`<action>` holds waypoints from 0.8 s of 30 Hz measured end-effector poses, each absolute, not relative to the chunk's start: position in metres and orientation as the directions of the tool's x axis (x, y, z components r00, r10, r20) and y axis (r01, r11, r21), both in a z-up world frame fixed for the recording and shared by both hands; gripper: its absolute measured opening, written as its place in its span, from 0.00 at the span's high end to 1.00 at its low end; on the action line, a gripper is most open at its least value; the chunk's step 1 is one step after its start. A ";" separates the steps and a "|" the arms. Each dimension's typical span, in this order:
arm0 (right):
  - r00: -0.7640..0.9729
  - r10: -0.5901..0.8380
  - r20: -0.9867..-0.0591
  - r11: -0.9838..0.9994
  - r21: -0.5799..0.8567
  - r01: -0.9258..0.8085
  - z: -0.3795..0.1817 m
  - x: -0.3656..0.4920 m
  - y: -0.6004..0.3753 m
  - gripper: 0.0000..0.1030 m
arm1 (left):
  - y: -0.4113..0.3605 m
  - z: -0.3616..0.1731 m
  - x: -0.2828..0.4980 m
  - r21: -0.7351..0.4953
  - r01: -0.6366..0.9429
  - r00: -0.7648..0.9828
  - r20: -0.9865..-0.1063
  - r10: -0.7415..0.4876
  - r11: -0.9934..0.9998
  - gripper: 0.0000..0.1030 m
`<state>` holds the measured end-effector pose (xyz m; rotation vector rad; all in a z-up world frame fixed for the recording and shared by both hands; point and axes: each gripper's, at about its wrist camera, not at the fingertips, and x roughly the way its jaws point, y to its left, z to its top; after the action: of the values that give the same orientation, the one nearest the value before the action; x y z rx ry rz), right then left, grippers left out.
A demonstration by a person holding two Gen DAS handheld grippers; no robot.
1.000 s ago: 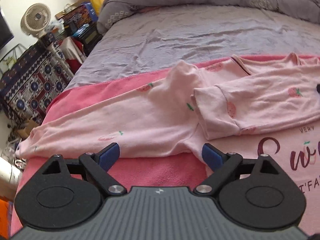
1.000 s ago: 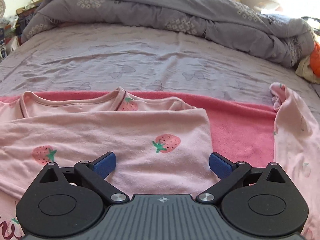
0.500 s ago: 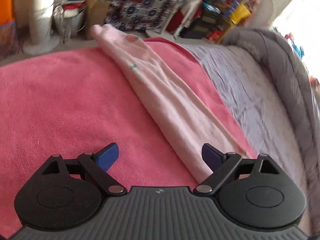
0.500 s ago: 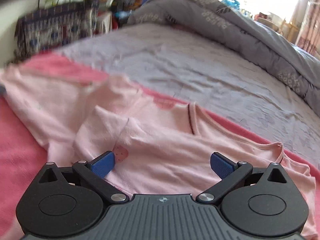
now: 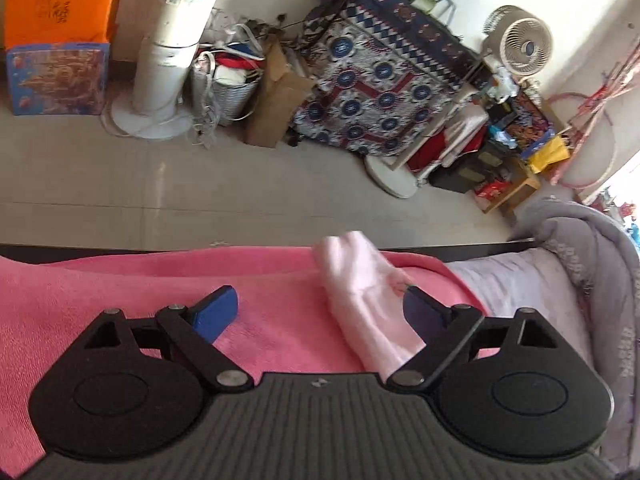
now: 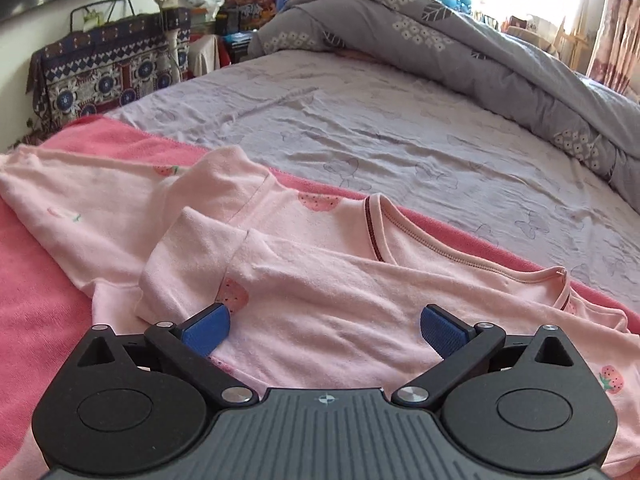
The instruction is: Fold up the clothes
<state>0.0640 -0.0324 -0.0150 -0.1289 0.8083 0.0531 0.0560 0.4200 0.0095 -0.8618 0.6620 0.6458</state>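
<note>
Left wrist: left hand-held gripper (image 5: 320, 312) wide, empty; sleeve cuff (image 5: 360, 280) just ahead-right (long axis running away), nearer than right hand-held gripper (image 6: 324, 326).

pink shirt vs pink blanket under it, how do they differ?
The pink shirt is pale pink with strawberry prints and a dark-trimmed neckline; the pink blanket is a deeper, plain pink.
The shirt lies rumpled, with one sleeve folded across its body; the blanket is spread flat.
The shirt looks smooth-knit; the blanket looks fuzzier.
The shirt lies on top; the blanket is underneath.
Both are pink fabric on the bed.
</note>
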 end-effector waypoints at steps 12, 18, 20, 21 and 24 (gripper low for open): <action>0.674 0.016 -0.738 0.999 -0.021 -0.046 -0.021 0.068 -0.041 0.00 | 0.441 -0.023 0.086 -0.662 -0.653 0.746 -0.647 0.159 0.368 0.60; 0.676 -0.006 -0.737 0.998 -0.050 -0.045 -0.014 0.066 -0.039 0.00 | 0.437 -0.004 0.077 -0.662 -0.617 0.775 -0.606 0.181 0.426 0.96; 0.676 -0.021 -0.736 0.997 -0.069 -0.043 -0.010 0.064 -0.038 0.00 | 0.428 0.015 0.074 -0.672 -0.573 0.808 -0.559 0.185 0.469 0.97; 0.679 -0.031 -0.734 0.996 -0.079 -0.040 -0.007 0.063 -0.038 0.00 | 0.422 0.026 0.072 -0.679 -0.548 0.825 -0.534 0.185 0.488 0.97; 0.702 -0.045 -0.710 0.997 -0.081 -0.018 0.006 0.051 -0.047 0.00 | 0.398 0.067 0.062 -0.669 -0.474 0.871 -0.451 0.194 0.572 0.97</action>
<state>0.0510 -0.0467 0.0060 -0.0842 0.7921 -0.0153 0.0619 0.3976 0.0665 -0.8794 0.3480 0.4013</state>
